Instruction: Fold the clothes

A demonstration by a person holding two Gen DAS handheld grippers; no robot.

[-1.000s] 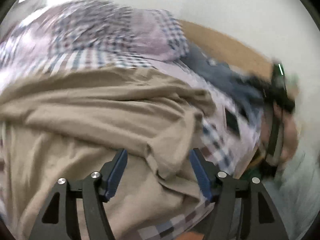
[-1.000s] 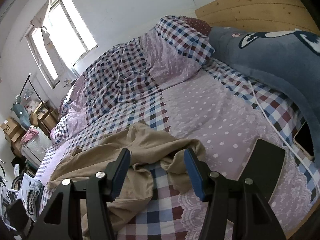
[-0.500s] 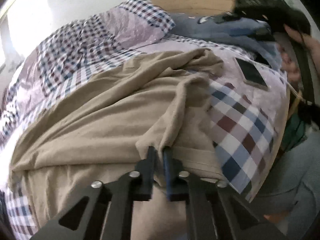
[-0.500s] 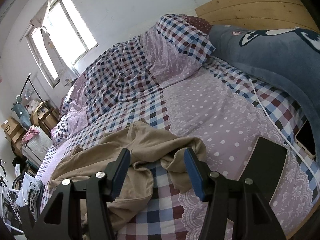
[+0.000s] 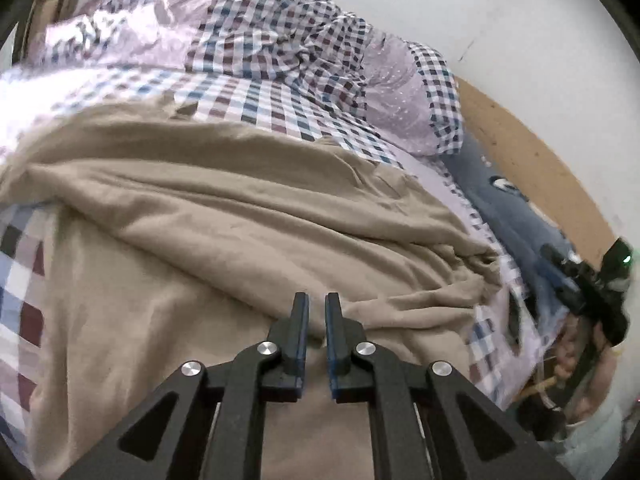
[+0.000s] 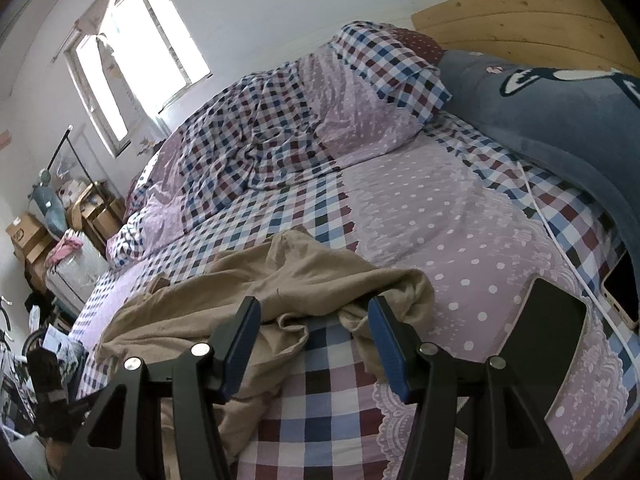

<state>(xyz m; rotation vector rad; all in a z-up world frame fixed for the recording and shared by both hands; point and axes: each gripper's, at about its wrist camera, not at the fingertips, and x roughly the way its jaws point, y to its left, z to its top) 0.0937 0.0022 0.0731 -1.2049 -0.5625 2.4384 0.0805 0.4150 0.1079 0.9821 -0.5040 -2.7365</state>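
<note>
A: Where is the garment?

B: The tan garment (image 5: 224,216) lies spread and rumpled across the bed (image 5: 280,108), on the checked and dotted cover. In the left wrist view it fills the middle of the frame, with long folds running from 9 o'clock toward 3 o'clock and a bunched end near 3 o'clock. In the right wrist view the same cloth (image 6: 280,280) sits low in the frame, from the centre out toward 8 o'clock.

A: And the left gripper (image 5: 317,312)?

B: Its blue-padded jaws stand nearly together, only a thin slit between them, with tan cloth directly at the tips. Whether a fold is pinched in that slit I cannot tell.

A: The right gripper (image 6: 314,320)?

B: Spread wide and holding nothing. It hangs above the near edge of the garment, with a patch of checked cover showing between the fingers. From the left wrist view it appears (image 5: 584,288) at 3 o'clock, blurred, gripped by a hand (image 5: 580,356).

A: Anything else on the bed?

B: A dark phone (image 6: 548,320) lies face up at 4 o'clock in the right wrist view, a white cable (image 6: 560,240) running past it. A blue plush pillow (image 6: 540,112) rests at 2 o'clock against the wooden headboard (image 6: 520,20). A heaped duvet (image 6: 260,136) lies at 11 o'clock below the window (image 6: 132,68).
</note>
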